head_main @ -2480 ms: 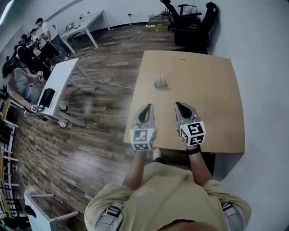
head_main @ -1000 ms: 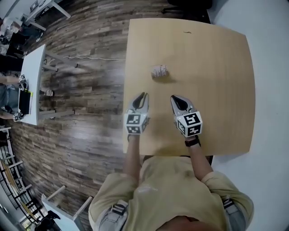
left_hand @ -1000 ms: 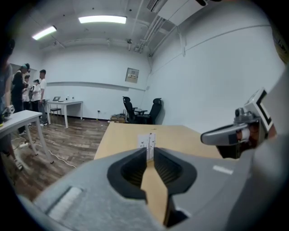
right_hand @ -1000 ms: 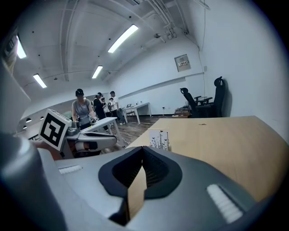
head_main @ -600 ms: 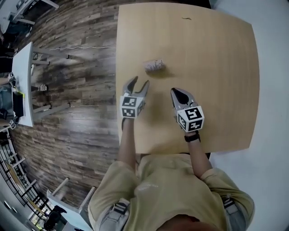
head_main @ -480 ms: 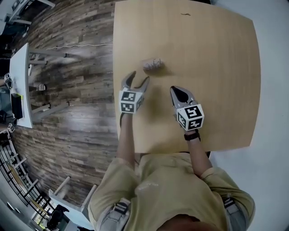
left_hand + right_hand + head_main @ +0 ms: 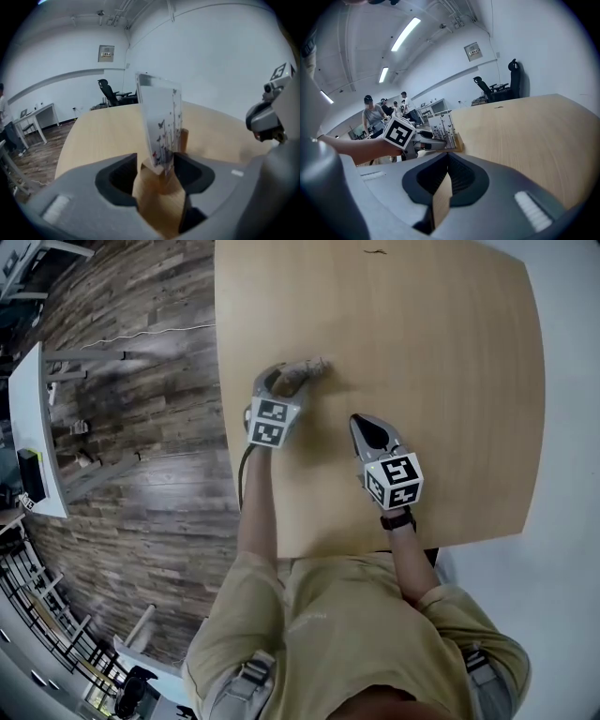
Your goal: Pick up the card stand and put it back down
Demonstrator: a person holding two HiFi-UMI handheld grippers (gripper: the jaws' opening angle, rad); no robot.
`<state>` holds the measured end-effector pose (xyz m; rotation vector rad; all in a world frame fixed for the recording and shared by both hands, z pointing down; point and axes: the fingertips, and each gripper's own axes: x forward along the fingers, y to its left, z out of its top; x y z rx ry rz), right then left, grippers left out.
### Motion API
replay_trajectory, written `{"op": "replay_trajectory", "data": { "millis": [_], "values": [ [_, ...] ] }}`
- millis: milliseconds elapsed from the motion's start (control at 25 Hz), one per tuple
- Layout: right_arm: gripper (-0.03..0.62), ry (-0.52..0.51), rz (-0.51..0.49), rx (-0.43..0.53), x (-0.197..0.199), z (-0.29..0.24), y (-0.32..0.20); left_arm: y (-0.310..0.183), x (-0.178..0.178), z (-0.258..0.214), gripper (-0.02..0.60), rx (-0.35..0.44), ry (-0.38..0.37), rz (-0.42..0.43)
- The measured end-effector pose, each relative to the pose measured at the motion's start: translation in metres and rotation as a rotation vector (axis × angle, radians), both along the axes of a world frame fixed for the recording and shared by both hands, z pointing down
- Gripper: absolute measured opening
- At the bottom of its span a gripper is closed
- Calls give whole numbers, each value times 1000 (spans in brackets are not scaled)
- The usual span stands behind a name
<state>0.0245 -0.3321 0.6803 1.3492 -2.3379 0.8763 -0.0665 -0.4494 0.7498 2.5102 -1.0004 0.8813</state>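
The card stand (image 7: pixel 309 366), a small wooden base holding a clear card printed with butterflies, stands upright on the wooden table (image 7: pixel 450 381) near its left edge. My left gripper (image 7: pixel 286 376) has reached it and is open, with its jaws on either side of the base. In the left gripper view the card stand (image 7: pixel 161 126) rises right between the left gripper's (image 7: pixel 157 171) two pads, and I see no firm press on it. My right gripper (image 7: pixel 364 425) hovers shut and empty over the table to the right. From the right gripper (image 7: pixel 449 161) I see the card stand (image 7: pixel 443 126) and the left gripper (image 7: pixel 419 145) ahead.
The table's left edge (image 7: pixel 221 390) runs close beside the stand, with wood floor (image 7: pixel 141 427) below it. A white desk (image 7: pixel 28 427) stands far left. An office chair (image 7: pixel 110 91) sits beyond the table's far end. People (image 7: pixel 370 112) stand in the room's background.
My left gripper has opened its jaws and moved forward until they straddle the card stand. The right gripper has stayed in place, shut.
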Motion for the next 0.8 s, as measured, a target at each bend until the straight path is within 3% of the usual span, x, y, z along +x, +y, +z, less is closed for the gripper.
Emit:
{"op": "replay_trajectory", "data": {
  "millis": [280, 560, 800],
  "values": [
    [5, 15, 32, 5, 11, -4, -2, -2, 11, 2, 150, -22, -20, 94],
    [5, 26, 36, 43, 6, -20, 22, 35, 11, -5, 143, -66, 34, 125],
    [5, 30, 36, 93, 4, -54, 20, 55, 16, -41, 137, -38, 90, 158]
  ]
}}
